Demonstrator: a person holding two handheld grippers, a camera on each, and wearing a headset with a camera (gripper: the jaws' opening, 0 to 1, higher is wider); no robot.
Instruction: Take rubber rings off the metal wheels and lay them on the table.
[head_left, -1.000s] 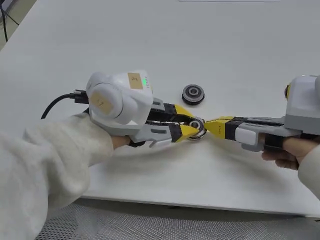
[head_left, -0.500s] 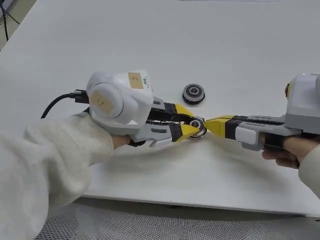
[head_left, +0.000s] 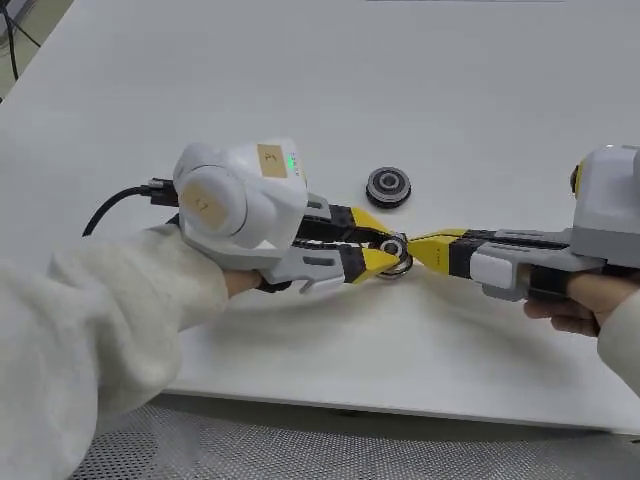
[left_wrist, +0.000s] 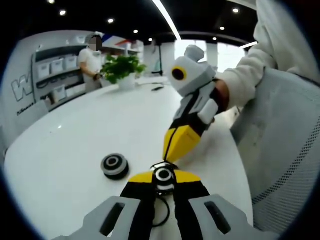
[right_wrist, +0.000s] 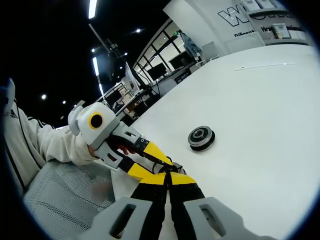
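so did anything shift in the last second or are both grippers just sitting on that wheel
Nothing visibly changed. The left gripper stays clamped on the metal wheel, the right gripper stays shut with its tips at the wheel's edge, and the second wheel lies where it was on the table.

1. In the head view, the wheel (head_left: 393, 250) is mostly covered by the yellow tips of the left gripper (head_left: 385, 250) clamped on it.
2. The rubber ring (left_wrist: 166, 215) is a thin black loop, partly behind the jaws in the left gripper view.
3. The right gripper (head_left: 412, 248) has its jaws pressed together; whether they pinch anything cannot be told.
4. Its body and the hand (head_left: 565, 305) are cut by the head view's right edge.
5. The second wheel (head_left: 387, 186) is too small to tell ring from metal.
6. The cable (head_left: 115, 205) vanishes under the sleeve (head_left: 100, 320).
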